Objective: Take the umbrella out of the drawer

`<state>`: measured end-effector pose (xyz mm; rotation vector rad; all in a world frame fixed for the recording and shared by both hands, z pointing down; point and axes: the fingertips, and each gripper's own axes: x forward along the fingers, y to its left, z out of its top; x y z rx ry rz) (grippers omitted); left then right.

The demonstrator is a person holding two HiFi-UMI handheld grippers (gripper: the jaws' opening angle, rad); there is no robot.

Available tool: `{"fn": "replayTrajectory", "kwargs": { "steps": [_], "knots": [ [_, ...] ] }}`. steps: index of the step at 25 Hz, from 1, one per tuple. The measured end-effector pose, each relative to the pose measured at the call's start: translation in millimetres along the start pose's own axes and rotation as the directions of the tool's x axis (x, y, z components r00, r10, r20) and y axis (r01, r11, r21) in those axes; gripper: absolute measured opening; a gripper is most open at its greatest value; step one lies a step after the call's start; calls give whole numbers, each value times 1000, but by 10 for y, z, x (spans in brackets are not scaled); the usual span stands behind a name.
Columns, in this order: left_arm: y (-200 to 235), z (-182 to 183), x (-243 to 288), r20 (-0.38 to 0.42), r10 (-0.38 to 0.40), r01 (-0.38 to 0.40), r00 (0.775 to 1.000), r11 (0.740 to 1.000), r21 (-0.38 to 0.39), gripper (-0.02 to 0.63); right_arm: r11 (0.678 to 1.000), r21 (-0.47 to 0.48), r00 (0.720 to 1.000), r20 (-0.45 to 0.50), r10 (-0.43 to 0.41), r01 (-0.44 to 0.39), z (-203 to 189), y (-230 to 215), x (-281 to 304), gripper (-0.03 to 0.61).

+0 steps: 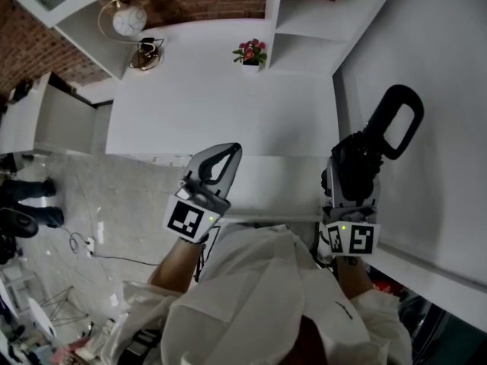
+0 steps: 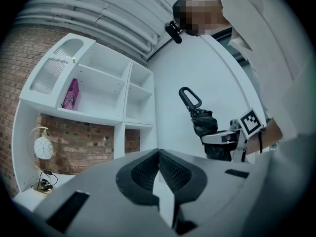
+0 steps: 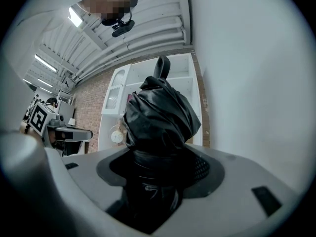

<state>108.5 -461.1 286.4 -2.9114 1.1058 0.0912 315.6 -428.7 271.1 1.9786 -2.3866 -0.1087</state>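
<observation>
1. Umbrella point(image 3: 160, 117) comes first: it is black and folded up, and it sits between the two jaws of the right claw point(image 3: 158, 174).
2. The right claw's jaws are partly open. They press on the bunched black cloth from both sides, so this claw holds the umbrella.
3. The umbrella stands up straight. Its loop handle point(image 1: 402, 116) pokes up above the right claw, and the rest of it hangs down below the claw.
4. A flat white wall point(image 1: 434, 59) is close by on the right side of the right claw.
5. The left claw point(image 2: 159, 157) has its jaws pressed together, with nothing between them.
6. The left claw is well apart from the right claw, off to its left, and does not touch the umbrella.
7. A white table point(image 1: 198, 112) lies in front of the left claw.
8. A small pot of pink flowers point(image 1: 251, 53) stands on the table, far ahead of the left claw.
9. A round white lamp point(image 1: 129, 21) stands far ahead of the left claw too, off to its left.
10. A white shelf point(image 2: 101, 90) is high up in front of the left claw, with a pink box point(image 2: 72, 94) on it.
11. A brick wall point(image 2: 79, 142) shows under that shelf.
</observation>
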Motion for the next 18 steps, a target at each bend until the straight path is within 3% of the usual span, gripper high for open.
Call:
{"fn": "replayTrajectory", "kwargs": {
  "steps": [18],
  "knots": [
    [-51,-17,-3,-3,-17,17,1000,1000,-1,25,1000,2,1000,-5,-10,10,-23,11,-55,278]
  ]
}}
